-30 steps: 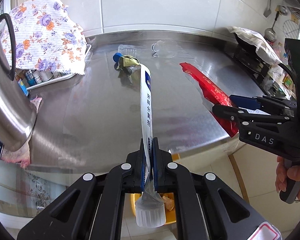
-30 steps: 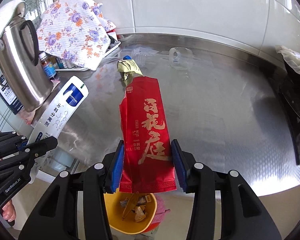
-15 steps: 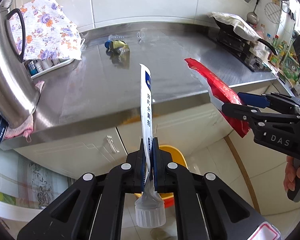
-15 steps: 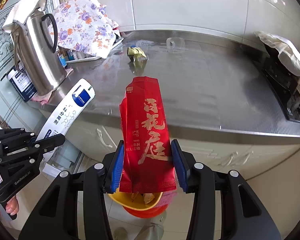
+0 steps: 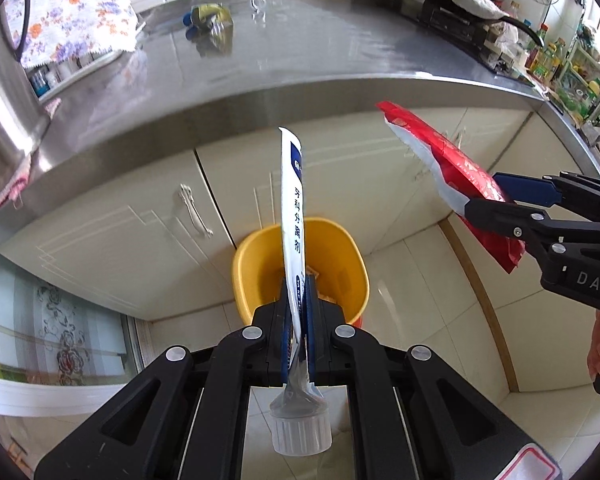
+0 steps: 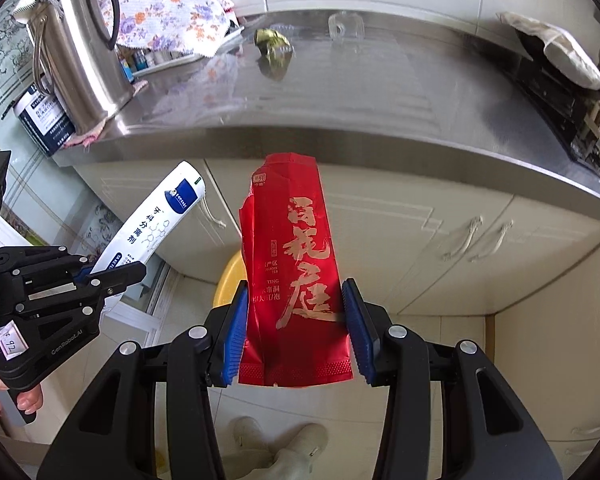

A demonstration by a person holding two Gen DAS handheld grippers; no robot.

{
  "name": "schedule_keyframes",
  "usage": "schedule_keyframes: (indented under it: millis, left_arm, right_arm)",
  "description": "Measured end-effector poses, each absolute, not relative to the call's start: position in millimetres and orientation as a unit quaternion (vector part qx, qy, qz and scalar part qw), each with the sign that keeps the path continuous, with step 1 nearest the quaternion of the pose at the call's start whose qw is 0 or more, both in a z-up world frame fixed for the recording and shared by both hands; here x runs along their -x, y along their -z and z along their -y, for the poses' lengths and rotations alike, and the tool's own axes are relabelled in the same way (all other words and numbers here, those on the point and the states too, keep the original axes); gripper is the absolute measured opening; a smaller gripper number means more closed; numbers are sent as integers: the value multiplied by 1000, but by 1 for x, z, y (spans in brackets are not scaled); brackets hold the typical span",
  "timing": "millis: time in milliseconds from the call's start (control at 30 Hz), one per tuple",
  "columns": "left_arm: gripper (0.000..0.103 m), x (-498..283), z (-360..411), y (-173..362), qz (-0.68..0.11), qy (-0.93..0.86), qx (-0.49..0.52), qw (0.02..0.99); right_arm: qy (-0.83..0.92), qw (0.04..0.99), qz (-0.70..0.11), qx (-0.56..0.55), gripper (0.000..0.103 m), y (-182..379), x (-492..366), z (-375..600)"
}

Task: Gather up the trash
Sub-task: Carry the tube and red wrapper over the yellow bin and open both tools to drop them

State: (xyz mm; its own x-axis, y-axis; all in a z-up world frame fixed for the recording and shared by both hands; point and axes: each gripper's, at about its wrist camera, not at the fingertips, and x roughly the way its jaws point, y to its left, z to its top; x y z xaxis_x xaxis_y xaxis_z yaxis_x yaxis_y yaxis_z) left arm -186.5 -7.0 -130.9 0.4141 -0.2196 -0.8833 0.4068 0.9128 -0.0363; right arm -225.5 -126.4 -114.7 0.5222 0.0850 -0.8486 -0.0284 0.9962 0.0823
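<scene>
The left claw is squeezed tight on a flat white and blue tube. The tube's clear cap hangs at the near end, and its flat end sticks up and away. The right claw grips a red packet with gold writing by its two side edges, between blue pads. The packet stands up and leans away from the camera.

In the right view, pale shoes stand on the tiled floor just below the claw. At the left edge a hand holds the left claw's handle.

A little farther, a yellow bin sits on the floor in front of the cream cupboard doors. Some scraps lie inside it. In the left view the tube is lined up right over the bin. The red packet is up in the air to the right of the bin.

Farther still is the shiny steel desk. A crumpled gold wrapper lies on it near the far wall, with a clear plastic piece to its right. At the left end stand a steel kettle and a flowery cloth. A black stove with a white cloth on top is at the right end
</scene>
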Motion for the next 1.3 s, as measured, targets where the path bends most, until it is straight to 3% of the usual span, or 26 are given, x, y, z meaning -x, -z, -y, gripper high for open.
schedule_keyframes:
  millis: [900,1300]
  left_arm:
    - [7,135,13,304,-625,191,-136,745]
    - [7,109,23,340,-648,205,-155,717]
  right_arm:
    - [-85,780,-619,-18,47,289,166,122]
    - [-94,752,-653,-10,47,341,133,115]
